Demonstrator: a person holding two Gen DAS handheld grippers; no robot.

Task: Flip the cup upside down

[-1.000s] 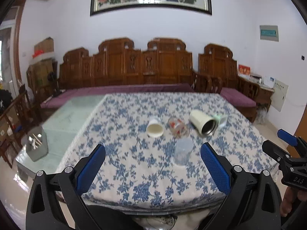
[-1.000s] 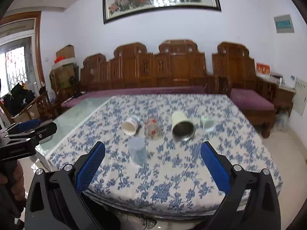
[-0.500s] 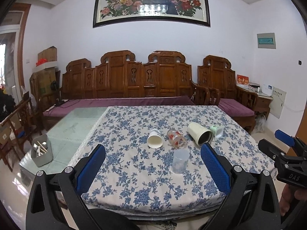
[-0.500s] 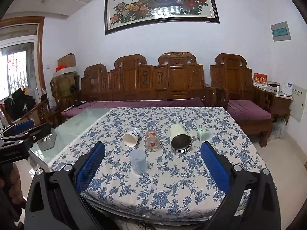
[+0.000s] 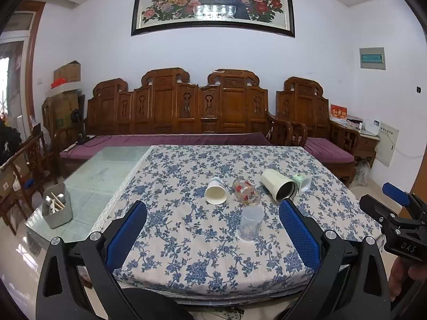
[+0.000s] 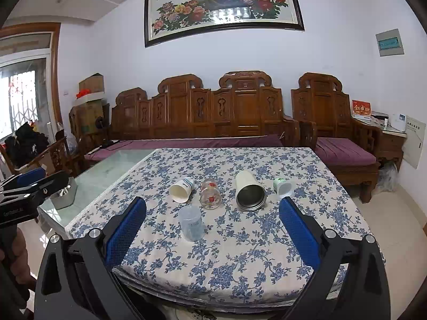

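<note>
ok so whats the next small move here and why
Probably bring the right gripper forward and down toward the clear plastic cup. It stands upright, nearest the table edge, while the other four cups lie on their sides; both grippers are open and short of the table.

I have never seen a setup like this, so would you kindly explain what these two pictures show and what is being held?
A person holds a handheld claw in each hand; each carries a camera looking out between its blue pads. One picture comes from the left claw, the other from the right claw. Both are open and hold nothing. Ahead, a table with a floral tablecloth carries a clear plastic cup standing upright, and four lying on their sides: a white paper cup, a flowered glass, a cream steel-lined tumbler and a small green-and-white cup.
</note>
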